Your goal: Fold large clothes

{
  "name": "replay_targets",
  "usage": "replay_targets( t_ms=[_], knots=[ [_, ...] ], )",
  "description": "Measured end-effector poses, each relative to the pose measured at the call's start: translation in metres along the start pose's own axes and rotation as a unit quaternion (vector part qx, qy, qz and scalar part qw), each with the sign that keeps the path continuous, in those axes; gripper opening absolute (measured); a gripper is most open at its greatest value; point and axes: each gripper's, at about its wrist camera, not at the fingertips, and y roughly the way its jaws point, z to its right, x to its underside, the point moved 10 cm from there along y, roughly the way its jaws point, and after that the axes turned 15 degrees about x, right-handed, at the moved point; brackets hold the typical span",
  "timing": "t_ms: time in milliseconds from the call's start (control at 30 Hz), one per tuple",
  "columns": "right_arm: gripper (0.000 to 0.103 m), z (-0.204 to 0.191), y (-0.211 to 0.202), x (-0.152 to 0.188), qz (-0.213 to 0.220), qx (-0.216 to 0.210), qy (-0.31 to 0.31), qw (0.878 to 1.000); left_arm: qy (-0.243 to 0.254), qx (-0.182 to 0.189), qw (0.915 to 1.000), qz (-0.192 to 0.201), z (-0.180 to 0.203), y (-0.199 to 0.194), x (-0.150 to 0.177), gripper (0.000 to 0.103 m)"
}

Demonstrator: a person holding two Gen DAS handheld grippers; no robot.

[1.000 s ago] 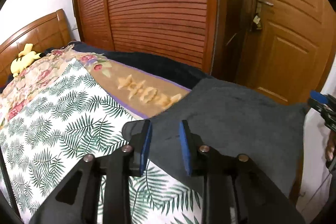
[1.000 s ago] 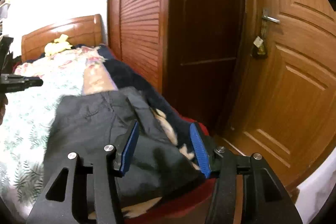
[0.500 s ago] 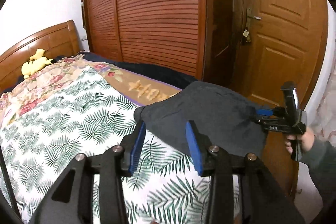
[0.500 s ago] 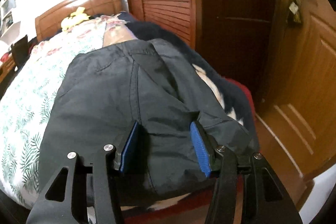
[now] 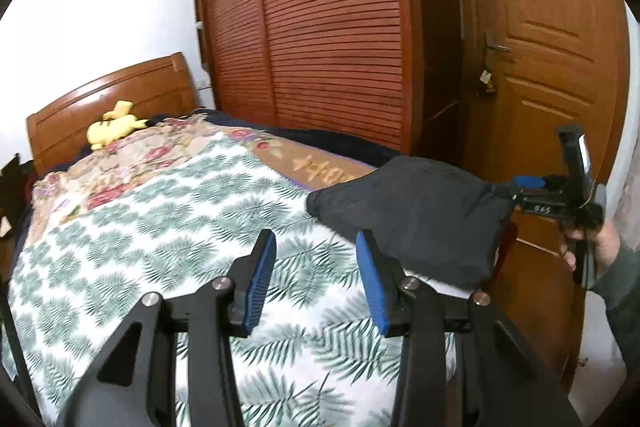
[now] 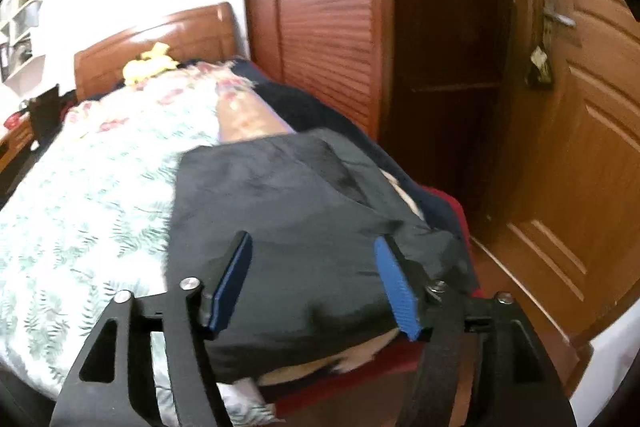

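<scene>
A dark grey garment (image 5: 416, 211) lies folded at the foot corner of the bed; it also shows in the right wrist view (image 6: 288, 227). My left gripper (image 5: 316, 279) is open and empty over the fern-print bedspread (image 5: 168, 227), left of the garment. My right gripper (image 6: 314, 283) is open just above the garment's near part, fingers apart on either side, gripping nothing. In the left wrist view the right gripper (image 5: 532, 187) hangs at the garment's right edge.
A wooden headboard (image 5: 112, 99) and a yellow plush toy (image 5: 114, 125) are at the far end. A slatted wardrobe (image 5: 328, 27) and a wooden door (image 5: 548, 67) stand close on the right. A red cover (image 6: 456, 215) hangs at the bed's corner.
My left gripper has opened, let go of the garment and drawn back to the left. My right gripper has opened wider and pulled back a little. The garment now lies on the bed.
</scene>
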Motion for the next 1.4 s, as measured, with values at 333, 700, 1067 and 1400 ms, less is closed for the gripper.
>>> replay_targets(
  t_ms=[333, 700, 1067, 1400],
  knots=[
    [0.082, -0.107, -0.085, 0.005, 0.046, -0.086, -0.028, 0.995, -0.062, -0.059, 0.9963, 0.003, -0.032, -0.071, 0.070, 0.040],
    [0.086, -0.250, -0.160, 0.058, 0.055, -0.192, -0.093, 0.975, -0.140, -0.141, 0.9800, 0.012, -0.072, -0.152, 0.167, 0.040],
    [0.089, -0.338, -0.206, 0.100, 0.057, -0.243, -0.117, 0.961, -0.197, -0.214, 0.9568, 0.006, -0.102, -0.218, 0.249, 0.040],
    [0.089, -0.373, -0.248, 0.107, 0.082, -0.268, -0.126, 0.952, -0.200, -0.250, 0.9456, 0.054, -0.106, -0.273, 0.245, 0.040]
  ],
)
